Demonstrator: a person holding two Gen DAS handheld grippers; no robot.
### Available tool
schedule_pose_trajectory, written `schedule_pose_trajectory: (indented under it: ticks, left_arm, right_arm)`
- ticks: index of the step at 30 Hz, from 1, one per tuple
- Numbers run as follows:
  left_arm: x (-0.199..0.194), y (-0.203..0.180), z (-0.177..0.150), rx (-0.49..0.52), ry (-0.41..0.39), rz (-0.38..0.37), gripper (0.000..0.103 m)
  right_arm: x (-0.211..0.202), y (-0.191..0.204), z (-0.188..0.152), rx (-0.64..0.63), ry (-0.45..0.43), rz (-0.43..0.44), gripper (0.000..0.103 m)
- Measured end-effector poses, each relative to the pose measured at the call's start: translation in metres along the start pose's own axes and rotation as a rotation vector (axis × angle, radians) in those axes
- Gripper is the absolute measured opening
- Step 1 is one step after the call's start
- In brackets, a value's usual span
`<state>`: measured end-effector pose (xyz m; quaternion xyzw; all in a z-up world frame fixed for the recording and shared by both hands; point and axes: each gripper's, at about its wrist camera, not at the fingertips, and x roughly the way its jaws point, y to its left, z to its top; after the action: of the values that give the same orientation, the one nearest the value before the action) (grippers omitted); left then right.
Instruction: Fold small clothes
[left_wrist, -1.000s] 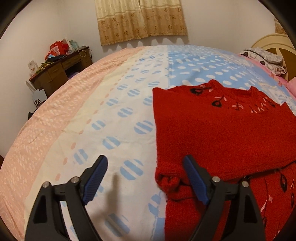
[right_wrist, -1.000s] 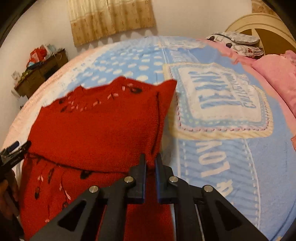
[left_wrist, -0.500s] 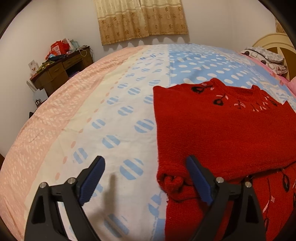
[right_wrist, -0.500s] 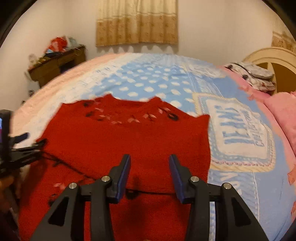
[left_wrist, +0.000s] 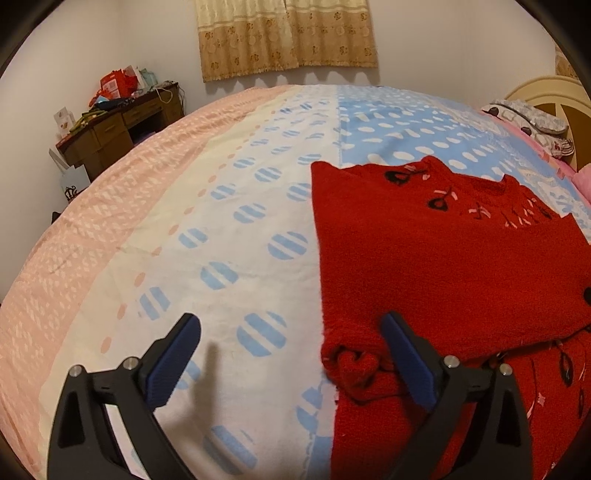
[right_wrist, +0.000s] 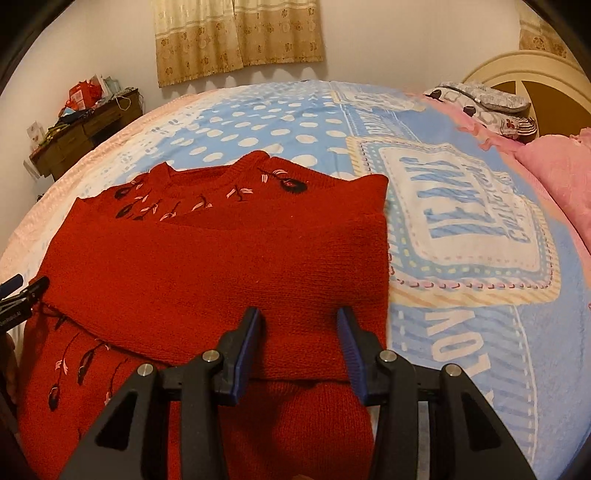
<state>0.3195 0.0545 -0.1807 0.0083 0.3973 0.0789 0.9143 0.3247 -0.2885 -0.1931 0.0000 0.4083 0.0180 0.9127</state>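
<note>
While spread flat on the bed, sweater lying red, knit, with dark and pink embroidery near the collar; sleeves folded across the chest, forming a band over the body. Bunched cuff or sleeve end visible at the sweater's near left edge, between the left gripper's fingers but not touched by either. Left fingers spread wide and opening further, blue pads clear of the cloth: one over bare bedspread, the other over red knit; nothing grasped. Right gripper above the lower right part of the sweater, fingers parted about halfway, released; folded sleeve edge seen in the gap below, pads not pressing on it. From the right wrist view, tip of the left gripper showing at the sweater's left edge, just beside the fold. Bedspread blue with white dots, a "JEANS" patch to the right of the sweater, pink stripe along the far left. Pink blanket and pillow by the headboard. Wooden desk with clutter against the wall at left; curtain above the bed's far end.
</note>
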Motion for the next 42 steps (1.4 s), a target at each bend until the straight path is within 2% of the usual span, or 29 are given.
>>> schedule_pose_trajectory:
  ticks: [8, 17, 21, 42]
  left_arm:
    - [-0.0024, -0.0017, -0.0017, 0.008, -0.005, -0.013, 0.103]
    - [-0.0026, -0.005, -0.0022, 0.03, 0.006, -0.044, 0.103]
    - [-0.0047, -0.0075, -0.0028, 0.04, -0.003, -0.034, 0.103]
    - [-0.0057, -0.0023, -0.003, 0.029, 0.005, -0.077, 0.103]
  right_arm:
    - [-0.0002, -0.0085, -0.0033, 0.029, -0.009, 0.037, 0.044]
    - [0.0004, -0.0066, -0.0031, 0.013, -0.001, 0.006, 0.044]
    - [0.0028, -0.0029, -0.0003, 0.006, 0.012, -0.017, 0.044]
    - [-0.0049, -0.0027, -0.0048, 0.022, -0.023, -0.008, 0.046]
